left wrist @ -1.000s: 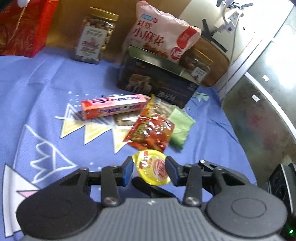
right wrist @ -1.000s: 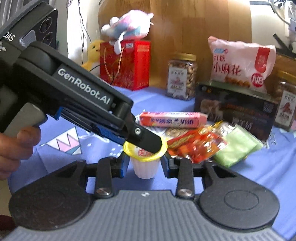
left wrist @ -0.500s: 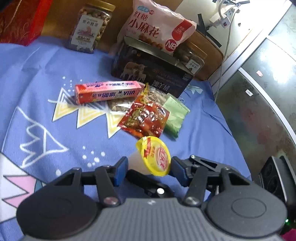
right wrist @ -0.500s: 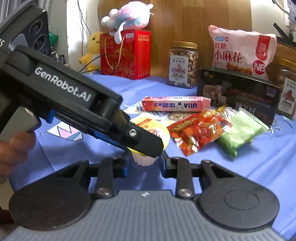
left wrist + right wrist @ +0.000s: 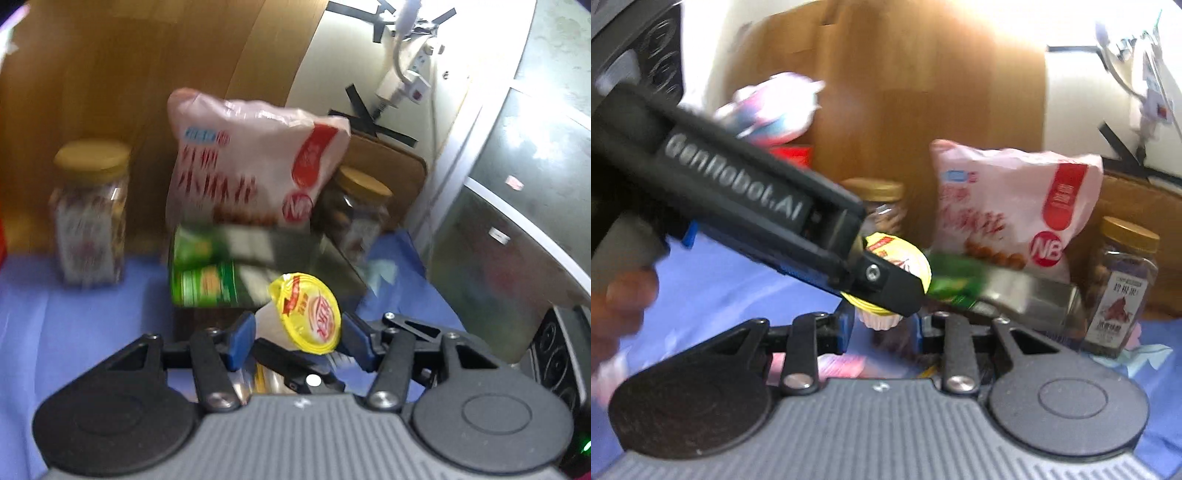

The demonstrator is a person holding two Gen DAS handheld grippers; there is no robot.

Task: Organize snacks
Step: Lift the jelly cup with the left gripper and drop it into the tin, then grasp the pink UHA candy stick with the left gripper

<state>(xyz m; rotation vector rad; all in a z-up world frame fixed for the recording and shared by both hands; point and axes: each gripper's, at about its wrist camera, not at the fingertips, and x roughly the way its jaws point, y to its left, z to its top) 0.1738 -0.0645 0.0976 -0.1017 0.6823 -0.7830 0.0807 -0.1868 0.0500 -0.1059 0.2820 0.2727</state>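
Cloth (image 5: 92,314) blue underneath, pink bag (image 5: 251,166) leaning on tin (image 5: 236,284) between two jars (image 5: 90,214), yellow-lidded cup (image 5: 306,314) raised just before the tin, right fingers (image 5: 844,326) clenched on its base, left fingers (image 5: 242,338) released around it.

A blurred plush toy (image 5: 772,107), wooden board (image 5: 923,92) and wall power strip (image 5: 410,74), apparently

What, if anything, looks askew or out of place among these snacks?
The jelly cup is tipped sideways, its yellow lid facing the left wrist camera, with the left gripper and the right gripper both around it. Nothing looks spilled, though the pictures are blurred.
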